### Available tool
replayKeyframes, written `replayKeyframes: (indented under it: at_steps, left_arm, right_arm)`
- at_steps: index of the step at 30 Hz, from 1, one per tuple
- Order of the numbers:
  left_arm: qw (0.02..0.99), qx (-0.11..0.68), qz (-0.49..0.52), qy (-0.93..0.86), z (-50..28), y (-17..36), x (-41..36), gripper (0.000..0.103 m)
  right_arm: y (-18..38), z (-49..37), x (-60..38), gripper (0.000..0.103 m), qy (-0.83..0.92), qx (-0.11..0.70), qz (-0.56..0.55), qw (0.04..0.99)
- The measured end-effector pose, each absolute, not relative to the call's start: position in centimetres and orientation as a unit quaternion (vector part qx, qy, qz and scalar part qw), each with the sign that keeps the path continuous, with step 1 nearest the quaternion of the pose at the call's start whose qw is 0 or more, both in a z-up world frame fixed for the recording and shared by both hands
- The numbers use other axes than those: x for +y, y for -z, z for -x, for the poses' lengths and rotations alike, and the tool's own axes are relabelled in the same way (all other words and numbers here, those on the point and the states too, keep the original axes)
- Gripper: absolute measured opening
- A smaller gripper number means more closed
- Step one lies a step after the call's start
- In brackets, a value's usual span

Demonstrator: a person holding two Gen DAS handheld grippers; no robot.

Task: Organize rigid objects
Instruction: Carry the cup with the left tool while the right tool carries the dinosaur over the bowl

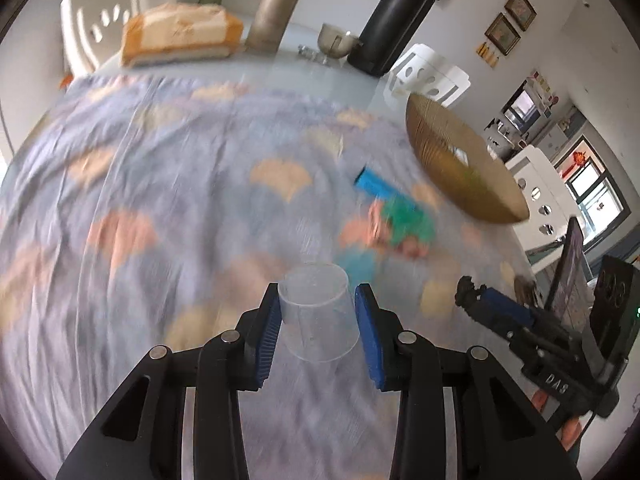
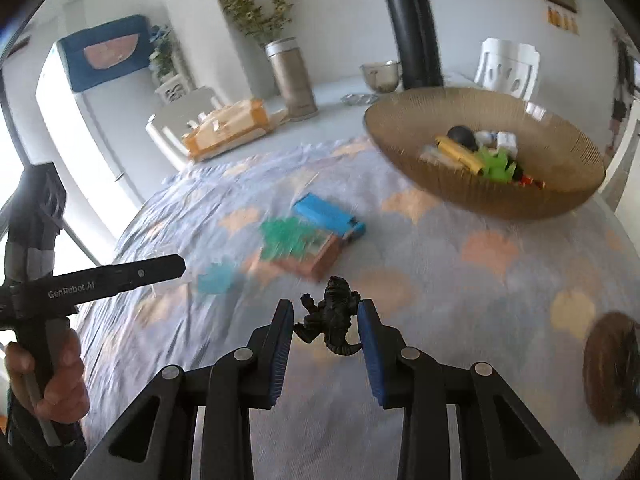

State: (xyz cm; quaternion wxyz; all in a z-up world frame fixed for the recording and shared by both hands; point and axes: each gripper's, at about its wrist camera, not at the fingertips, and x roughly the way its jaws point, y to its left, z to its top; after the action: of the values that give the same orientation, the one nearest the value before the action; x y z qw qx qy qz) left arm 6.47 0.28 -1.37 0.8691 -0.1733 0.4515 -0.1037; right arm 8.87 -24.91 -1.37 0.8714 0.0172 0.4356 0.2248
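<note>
My left gripper [image 1: 318, 300] is shut on a clear plastic cup [image 1: 316, 312], held upside down above the patterned cloth. My right gripper [image 2: 325, 316] is shut on a small black dinosaur figure [image 2: 330, 318]. The brown ribbed bowl [image 2: 560, 196] stands at the right and holds several small toys; it also shows in the left wrist view [image 1: 452, 156]. On the cloth lie a blue box [image 2: 326, 216], a green-and-brown block [image 2: 298, 246] and a light blue piece [image 2: 216, 278]. The blue box [image 1: 374, 184] and green block [image 1: 408, 220] show blurred in the left wrist view.
A black flask [image 1: 394, 16], a tan canister [image 1: 276, 8], a metal bowl [image 1: 336, 40] and a wrapped orange package [image 1: 180, 34] stand at the table's far side. White chairs [image 1: 428, 74] surround the table. A dark round object [image 2: 610, 368] sits at the right edge.
</note>
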Motion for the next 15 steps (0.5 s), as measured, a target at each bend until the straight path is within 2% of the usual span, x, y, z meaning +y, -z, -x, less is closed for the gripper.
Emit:
replayKeyframes:
  at_steps: [2,9,11,15]
  left_arm:
    - [0.869,0.452,0.171,0.106,-5.2,2.2,0.5,0.034]
    - [0.891,0.439,0.035,0.108,-1.8,2.4,-2.9,0.035]
    - [0.887,0.445,0.035,0.115,-1.8,2.8,-3.1,0.043]
    - [0.888,0.445,0.041,0.113,-2.0,2.9,-2.7,0.047]
  right_arm:
    - [1.8,-7.6,-24.5,0.032,-0.225,0.434,0.008,0.873]
    - [2.5,-6.2,-23.1,0.032,-0.214,0.419,0.075,0.879]
    - [2.5,-6.2,-23.0,0.032,-0.215,0.418,0.080,0.879]
    - [3.0,-6.9,-23.3,0.038,-0.216,0.436,0.070,0.871]
